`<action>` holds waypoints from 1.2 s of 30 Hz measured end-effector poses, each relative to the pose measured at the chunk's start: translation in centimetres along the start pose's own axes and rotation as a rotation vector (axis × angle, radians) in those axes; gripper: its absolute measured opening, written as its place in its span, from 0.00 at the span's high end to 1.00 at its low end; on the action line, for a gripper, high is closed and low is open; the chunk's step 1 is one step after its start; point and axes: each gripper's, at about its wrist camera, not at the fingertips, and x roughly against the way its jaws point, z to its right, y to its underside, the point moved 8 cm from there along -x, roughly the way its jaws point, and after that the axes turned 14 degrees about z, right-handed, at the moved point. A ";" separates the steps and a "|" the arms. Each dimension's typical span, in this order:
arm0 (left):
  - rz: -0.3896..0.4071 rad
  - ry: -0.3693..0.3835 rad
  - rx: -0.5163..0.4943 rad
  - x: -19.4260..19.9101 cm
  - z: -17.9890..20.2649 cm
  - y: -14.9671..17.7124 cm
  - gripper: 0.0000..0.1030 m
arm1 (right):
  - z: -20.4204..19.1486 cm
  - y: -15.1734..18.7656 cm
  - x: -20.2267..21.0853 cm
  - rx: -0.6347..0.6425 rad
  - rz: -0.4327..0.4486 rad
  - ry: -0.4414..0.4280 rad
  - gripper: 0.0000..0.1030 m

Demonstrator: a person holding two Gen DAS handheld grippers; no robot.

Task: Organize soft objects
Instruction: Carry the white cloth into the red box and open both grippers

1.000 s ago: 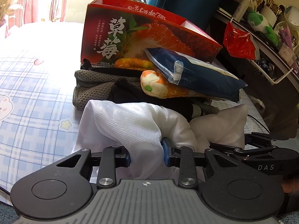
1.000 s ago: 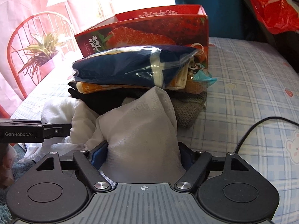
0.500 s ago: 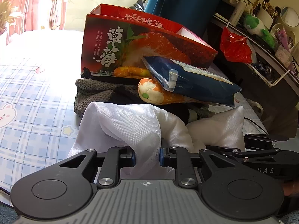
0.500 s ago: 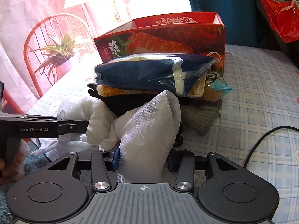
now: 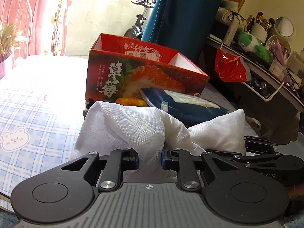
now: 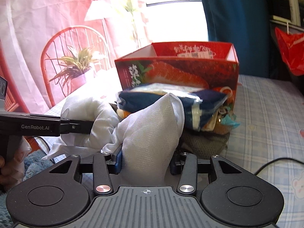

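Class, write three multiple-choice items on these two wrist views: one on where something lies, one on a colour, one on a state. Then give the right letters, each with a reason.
1. Where does the blue packet lie?
A. inside the box
B. on the pile in front of the box
C. on the chair

2. What colour is the cloth between the grippers?
A. white
B. green
C. black

3. How is the strawberry box?
A. taped shut
B. lying flattened
C. open at the top

Answers: B, the packet rests on the heap before the box wall; A, the left gripper and right gripper both pinch white fabric; C, its inner walls show.
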 end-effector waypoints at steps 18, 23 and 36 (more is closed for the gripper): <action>0.190 0.053 -0.070 0.5 1.9 -13.0 0.79 | -0.2 -13.9 0.2 0.132 0.186 -0.066 0.60; 0.210 0.039 -0.106 -2.9 2.1 -16.1 0.78 | 1.9 -18.0 -2.9 0.163 0.219 -0.051 0.60; 0.046 -0.024 -0.044 -14.9 -1.4 -17.7 0.78 | 9.4 -20.1 -14.4 0.067 0.161 0.029 0.60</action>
